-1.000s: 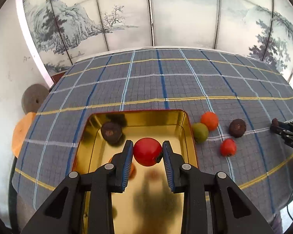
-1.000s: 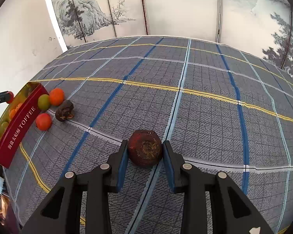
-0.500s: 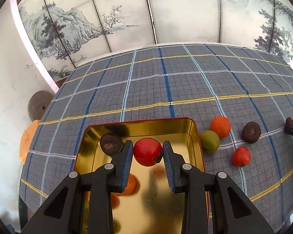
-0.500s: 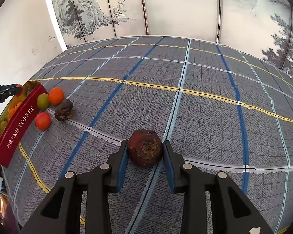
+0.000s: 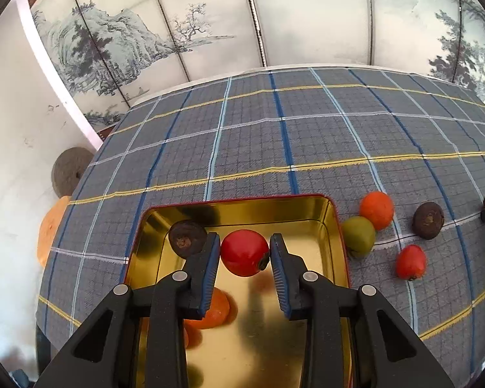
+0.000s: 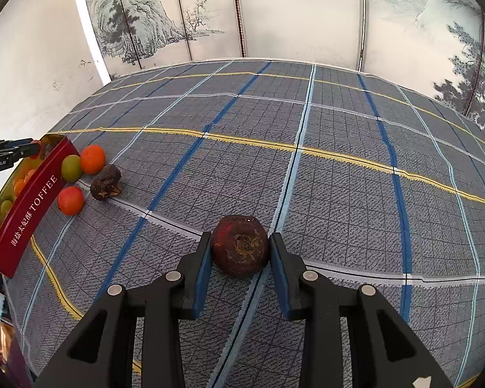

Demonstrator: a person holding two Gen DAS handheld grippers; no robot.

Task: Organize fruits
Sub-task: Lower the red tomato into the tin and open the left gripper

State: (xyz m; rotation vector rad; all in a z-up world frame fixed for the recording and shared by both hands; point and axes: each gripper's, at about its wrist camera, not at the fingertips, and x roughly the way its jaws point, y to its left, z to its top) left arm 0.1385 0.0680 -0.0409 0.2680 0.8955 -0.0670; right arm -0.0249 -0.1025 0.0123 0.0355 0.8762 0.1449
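My left gripper (image 5: 245, 253) is shut on a red round fruit (image 5: 244, 252) and holds it above the gold inside of a red tin tray (image 5: 320, 213). In the tray lie a dark brown fruit (image 5: 186, 238) and an orange fruit (image 5: 211, 310). Right of the tray on the cloth lie a green fruit (image 5: 359, 236), an orange fruit (image 5: 376, 209), a small red fruit (image 5: 410, 262) and a dark brown fruit (image 5: 428, 220). My right gripper (image 6: 240, 249) is shut on a dark reddish-brown fruit (image 6: 240, 249) over the cloth, far right of the tray (image 6: 29, 207).
A grey-blue plaid tablecloth (image 5: 274, 148) covers the table. A painted folding screen (image 5: 274, 16) stands behind it. A round grey cushion (image 5: 69, 171) and an orange one (image 5: 50, 229) lie past the table's left edge. My left gripper shows at the right wrist view's left edge (image 6: 9, 155).
My left gripper has risen and drawn back a little with the red fruit over the tray. My right gripper has held still with its dark fruit.
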